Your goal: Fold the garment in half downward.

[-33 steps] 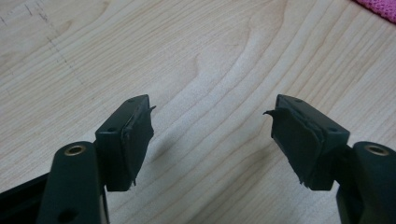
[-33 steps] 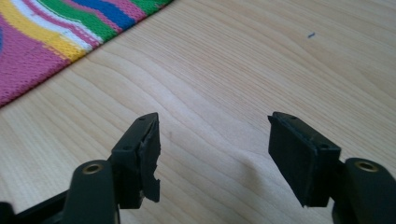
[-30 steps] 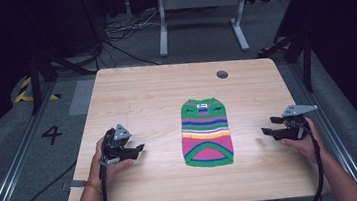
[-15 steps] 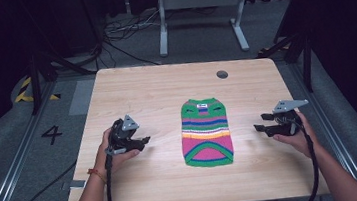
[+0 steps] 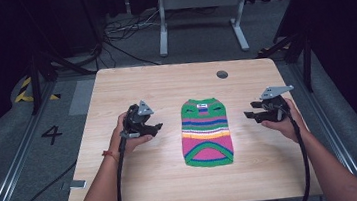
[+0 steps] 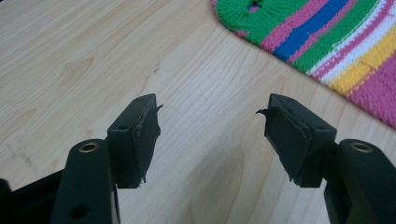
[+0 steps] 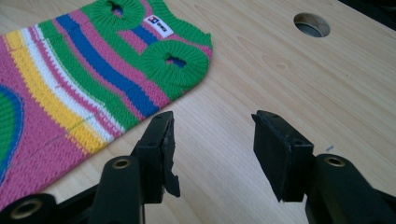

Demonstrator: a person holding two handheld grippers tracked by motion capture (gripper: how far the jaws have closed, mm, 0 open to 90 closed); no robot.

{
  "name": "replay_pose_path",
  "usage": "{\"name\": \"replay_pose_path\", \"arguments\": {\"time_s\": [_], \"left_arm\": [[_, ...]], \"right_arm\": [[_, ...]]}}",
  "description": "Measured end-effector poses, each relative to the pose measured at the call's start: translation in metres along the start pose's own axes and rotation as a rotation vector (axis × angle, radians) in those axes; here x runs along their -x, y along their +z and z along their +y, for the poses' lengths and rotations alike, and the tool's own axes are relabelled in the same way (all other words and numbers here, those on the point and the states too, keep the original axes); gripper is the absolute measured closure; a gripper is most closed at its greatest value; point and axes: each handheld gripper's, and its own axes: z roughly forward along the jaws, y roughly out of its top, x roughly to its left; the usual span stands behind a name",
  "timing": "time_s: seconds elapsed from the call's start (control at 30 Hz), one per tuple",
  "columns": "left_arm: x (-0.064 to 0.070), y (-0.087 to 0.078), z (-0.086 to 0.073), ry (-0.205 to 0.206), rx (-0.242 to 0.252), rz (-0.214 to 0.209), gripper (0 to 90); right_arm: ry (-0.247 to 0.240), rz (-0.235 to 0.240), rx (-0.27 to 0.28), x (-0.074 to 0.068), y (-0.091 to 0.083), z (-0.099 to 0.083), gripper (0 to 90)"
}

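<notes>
A striped sweater (image 5: 206, 131) is laid flat on the tabletop (image 5: 164, 82), nearer the front edge, collar toward the far edge. The left gripper (image 5: 155, 128) and right gripper (image 5: 248, 111) are held just beside its two sides, jaws spread wide, nothing gripped, neither touching it.

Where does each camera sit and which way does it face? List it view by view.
High view: above the person's side, facing forward and down on the table; forearms, hands, left tool, right tool.
Left gripper view: rides the left tool, facing the striped knitted garment; own open jaws.
Right gripper view: rides the right tool, facing the garment's collar end; own open jaws.
Shared: garment, tabletop.
</notes>
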Motion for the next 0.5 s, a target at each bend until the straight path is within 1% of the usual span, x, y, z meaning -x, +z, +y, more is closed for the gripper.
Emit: {"name": "replay_pose_path", "arguments": {"time_s": [0.07, 0.1, 0.17, 0.2, 0.23, 0.27, 0.3, 0.37, 0.4, 0.43, 0.47, 0.5], "left_arm": [[-0.001, 0.006, 0.008, 0.003, 0.009, 0.0, 36.2], [-0.002, 0.01, 0.012, -0.006, 0.011, -0.013, 36.4], [-0.003, 0.016, 0.018, 0.002, 0.008, -0.002, 37.0], [-0.004, 0.019, 0.023, 0.007, 0.005, -0.003, 37.3], [-0.004, 0.022, 0.026, 0.002, 0.004, -0.008, 37.5], [-0.004, 0.026, 0.031, 0.007, 0.001, -0.003, 37.5], [-0.005, 0.028, 0.033, 0.015, 0.007, 0.005, 38.0], [-0.006, 0.036, 0.039, 0.011, 0.003, -0.011, 38.9], [-0.006, 0.036, 0.039, 0.011, 0.003, -0.011, 38.9], [-0.007, 0.045, 0.044, 0.016, -0.011, -0.006, 38.9], [-0.008, 0.047, 0.046, 0.023, -0.009, 0.003, 39.6], [-0.008, 0.047, 0.046, 0.023, -0.009, 0.003, 40.4]], "right_arm": [[-0.001, 0.003, 0.0, 0.002, 0.006, 0.006, 51.3], [0.001, 0.003, 0.0, 0.003, 0.008, 0.008, 51.3], [0.004, 0.008, 0.002, 0.005, 0.014, 0.014, 51.4], [-0.001, 0.004, 0.001, 0.005, 0.016, 0.016, 51.3], [-0.001, 0.003, -0.005, 0.006, 0.02, 0.019, 51.5], [-0.005, 0.004, 0.001, 0.006, 0.022, 0.02, 52.2], [-0.009, 0.006, 0.004, 0.007, 0.025, 0.023, 52.4], [0.009, 0.012, 0.003, 0.009, 0.03, 0.027, 52.7], [0.017, 0.015, 0.01, 0.01, 0.033, 0.029, 53.0], [0.016, 0.013, 0.016, 0.01, 0.036, 0.032, 54.3], [0.01, 0.014, 0.016, 0.01, 0.038, 0.034, 54.5], [0.01, 0.014, 0.016, 0.01, 0.038, 0.034, 54.5]]}}
